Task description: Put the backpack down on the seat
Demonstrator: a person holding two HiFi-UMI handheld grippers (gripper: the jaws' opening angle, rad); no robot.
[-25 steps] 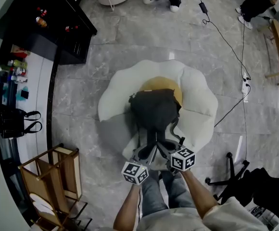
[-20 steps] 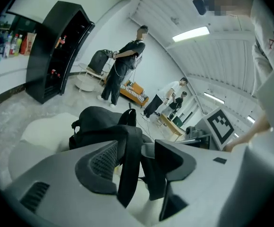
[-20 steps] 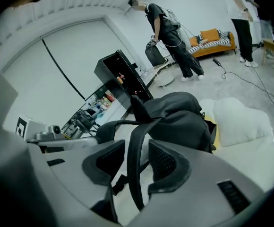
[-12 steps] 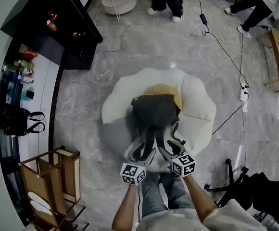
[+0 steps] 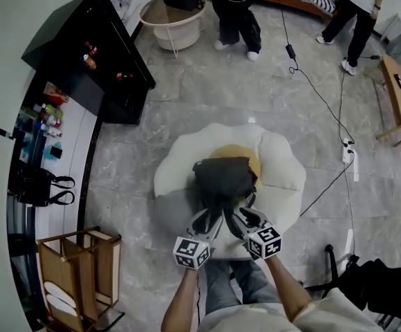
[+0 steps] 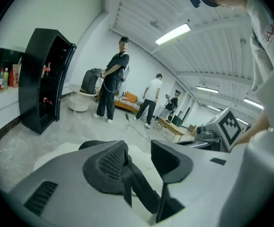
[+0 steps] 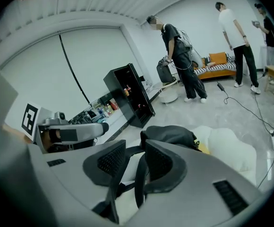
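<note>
Head view, and the backpack (image 5: pixel 222 180) sits on the seat (image 5: pixel 283 175), that white egg-shaped cushion, covering most of its yellow middle (image 5: pixel 247 155). Left gripper (image 5: pixel 203 223) and right gripper (image 5: pixel 247 220) hang just off its near end.

Left gripper view: jaws spread wide, having just sprung open and eased in a touch. A dark strap (image 6: pixel 139 193) trails down between them, lying against one pad only.

Right gripper view: jaws narrower, also just opened and then drawn in. A strap loop (image 7: pixel 138 188) sits in the gap with cushion showing through, nothing pinched.

Writing? Only square patterns on the marker cubes (image 5: pixel 191 252). Labels on the bottles (image 5: pixel 45 120), on the surface (image 5: pixel 62 158) beside the black cabinet (image 5: pixel 114 64), are too small to read. People (image 5: pixel 235 5) at the top edge are cut off.
</note>
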